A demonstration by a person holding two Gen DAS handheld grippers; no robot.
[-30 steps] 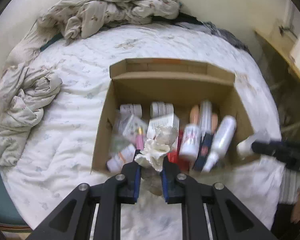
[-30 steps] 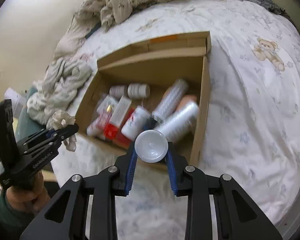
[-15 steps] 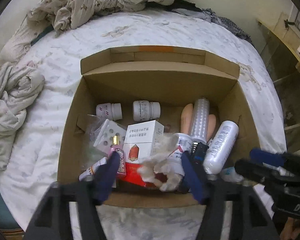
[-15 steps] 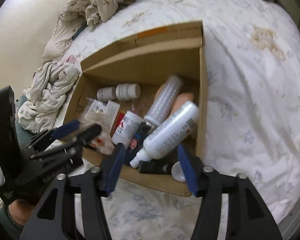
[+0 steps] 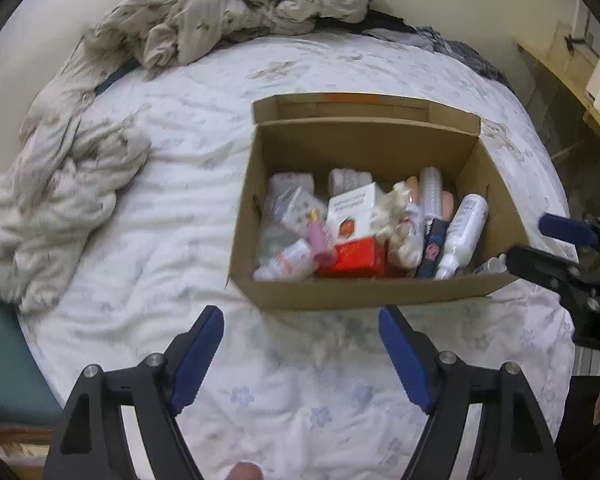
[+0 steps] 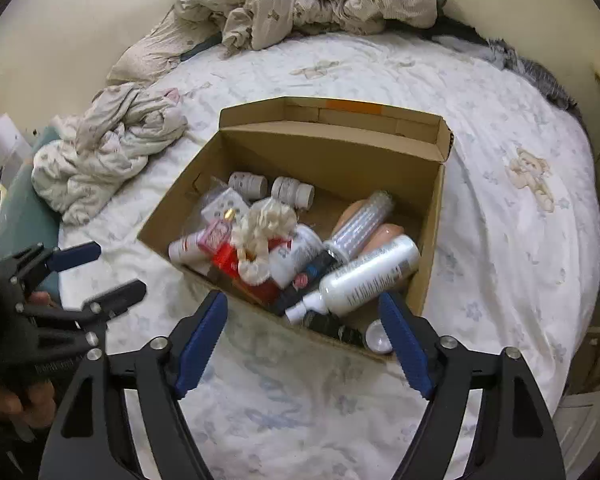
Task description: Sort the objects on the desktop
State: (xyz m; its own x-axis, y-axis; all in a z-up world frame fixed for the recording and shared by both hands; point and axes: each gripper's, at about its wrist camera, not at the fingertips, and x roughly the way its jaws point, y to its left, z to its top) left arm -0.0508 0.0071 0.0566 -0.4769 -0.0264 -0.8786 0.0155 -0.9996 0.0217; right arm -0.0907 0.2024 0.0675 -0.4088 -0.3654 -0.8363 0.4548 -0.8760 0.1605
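Left gripper point(image 5: 301, 344), right gripper point(image 6: 303, 330): black angular frames, silver screw heads, blue pads lining the jaws.

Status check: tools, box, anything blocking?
Left tool and right tool opening, both empty. Cardboard box full on bed. Nothing blocking.

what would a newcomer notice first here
An open cardboard box crammed with bottles and small packs sits mid-bed on the white floral sheet, a white spray bottle lying on top at its right. Crumpled bedding is heaped at the far edge. Both grippers hang empty before the box, opening.
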